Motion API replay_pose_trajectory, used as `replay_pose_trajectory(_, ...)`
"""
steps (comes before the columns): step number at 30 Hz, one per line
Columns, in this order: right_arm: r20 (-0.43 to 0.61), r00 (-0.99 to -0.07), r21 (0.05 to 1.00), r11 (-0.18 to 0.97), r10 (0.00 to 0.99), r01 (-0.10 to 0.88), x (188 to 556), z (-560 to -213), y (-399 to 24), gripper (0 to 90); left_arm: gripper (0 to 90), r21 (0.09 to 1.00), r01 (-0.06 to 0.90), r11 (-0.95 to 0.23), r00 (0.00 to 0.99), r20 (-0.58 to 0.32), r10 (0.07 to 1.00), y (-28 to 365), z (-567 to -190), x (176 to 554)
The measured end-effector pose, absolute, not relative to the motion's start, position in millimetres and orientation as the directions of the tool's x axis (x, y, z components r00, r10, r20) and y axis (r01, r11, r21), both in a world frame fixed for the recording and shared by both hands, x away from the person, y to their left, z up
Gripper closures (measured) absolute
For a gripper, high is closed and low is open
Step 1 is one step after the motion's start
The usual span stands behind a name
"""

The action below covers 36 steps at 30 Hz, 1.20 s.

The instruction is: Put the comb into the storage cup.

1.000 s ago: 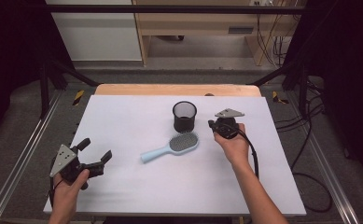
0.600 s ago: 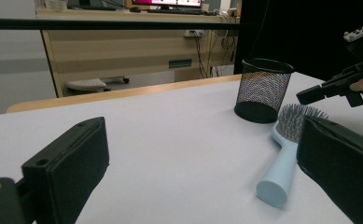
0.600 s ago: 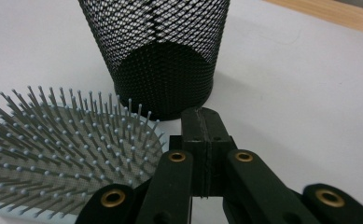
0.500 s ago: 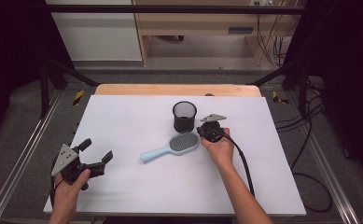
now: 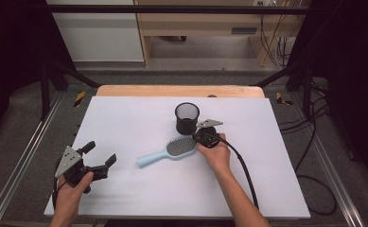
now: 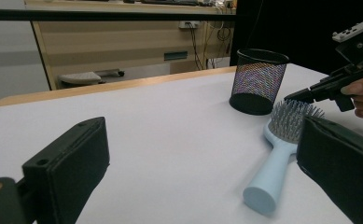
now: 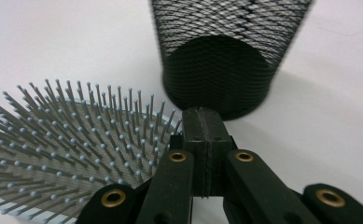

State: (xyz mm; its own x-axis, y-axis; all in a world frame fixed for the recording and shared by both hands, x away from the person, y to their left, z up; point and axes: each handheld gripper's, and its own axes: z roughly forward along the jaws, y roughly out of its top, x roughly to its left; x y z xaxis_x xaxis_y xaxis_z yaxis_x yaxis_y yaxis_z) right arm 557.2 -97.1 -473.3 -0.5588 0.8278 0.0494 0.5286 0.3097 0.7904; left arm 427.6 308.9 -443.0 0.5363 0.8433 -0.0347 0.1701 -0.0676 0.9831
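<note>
On the white table, seen from the high view, the black mesh cup stood toward the far middle, and everything else took its place from that cup; the pale blue hairbrush lay just in front of the cup, bristles up, its handle running away from the cup toward the person's left; the right gripper sat close beside the cup on the near right, over the edge of the brush head, its cable trailing back along the forearm; the left gripper rested well apart from the cup, near the table's front left corner.

From the left gripper view the cup showed its full height and its solid dark base, which the high view flattened; the hairbrush lay between that camera and the cup, round handle end nearest; the left claw's pads stood wide apart with nothing between them; the right gripper reached in with its tip just above the bristles.

The right gripper view alone showed the right gripper with its jaws pressed together and empty, the tip at the rim of the hairbrush, the cup just beyond; contact with the bristles could not be told.
</note>
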Motion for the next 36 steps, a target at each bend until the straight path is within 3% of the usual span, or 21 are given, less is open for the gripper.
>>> replay_pose_trajectory(20,0.084,-0.677,0.804,0.352,0.731,0.479,524.0,-476.1,-30.4,90.0,2.6,0.981,0.175,-0.084,0.556,-0.028,0.831,304.7,-443.3,427.0)
replay_pose_trajectory(27,0.065,-0.675,0.803,0.363,0.735,0.473,523.1,-475.7,-27.7,90.0,2.6,0.98,0.176,-0.088,0.559,-0.026,0.829,304.6,-442.8,427.1)
replay_pose_trajectory(36,0.092,-0.636,0.852,0.27,0.766,0.449,513.3,-461.6,-55.6,85.3,2.7,0.975,0.197,-0.101,0.574,-0.031,0.818,303.7,-438.6,425.8)
